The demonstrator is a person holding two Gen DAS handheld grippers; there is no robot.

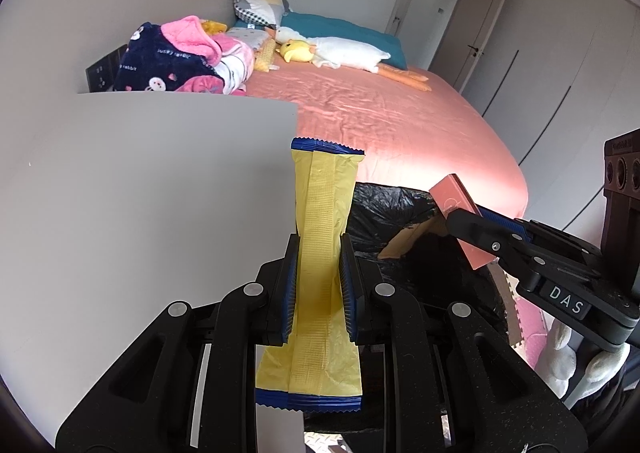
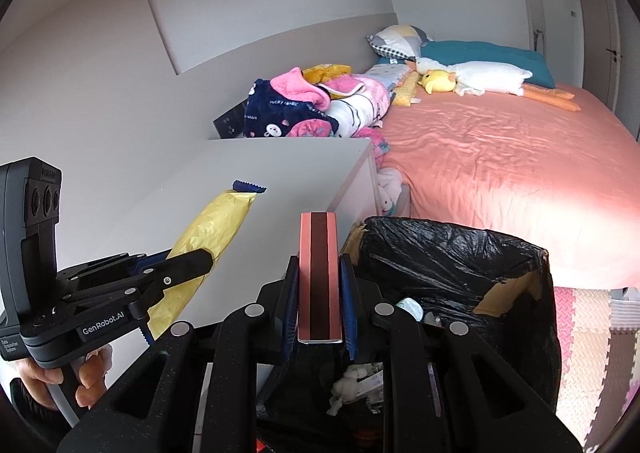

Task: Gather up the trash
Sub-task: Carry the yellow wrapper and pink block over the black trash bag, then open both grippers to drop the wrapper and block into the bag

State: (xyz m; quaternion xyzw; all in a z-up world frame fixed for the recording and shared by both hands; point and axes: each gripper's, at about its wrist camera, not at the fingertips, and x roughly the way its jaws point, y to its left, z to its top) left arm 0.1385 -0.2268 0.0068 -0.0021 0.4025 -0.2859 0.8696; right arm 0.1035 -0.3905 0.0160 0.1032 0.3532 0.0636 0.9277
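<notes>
The left hand-held gripper [image 1: 319, 289] pinches a flat yellow plastic wrapper with blue crimped ends [image 1: 320, 221]; the right hand-held gripper [image 2: 319, 293] clamps a slim pink box [image 2: 319, 273]. Both hover beside the cardboard bin lined with black plastic [image 2: 460, 253]. Next, I judge, each must come above its opening and let go.

Bin [image 2: 460, 265] stands at the foot of the bed [image 2: 500, 157], right of the table [image 2: 280, 189]; wrapper [image 1: 320, 253] in left gripper [image 1: 319, 285], box [image 2: 319, 277] in right gripper [image 2: 319, 293], beside the bin.
</notes>
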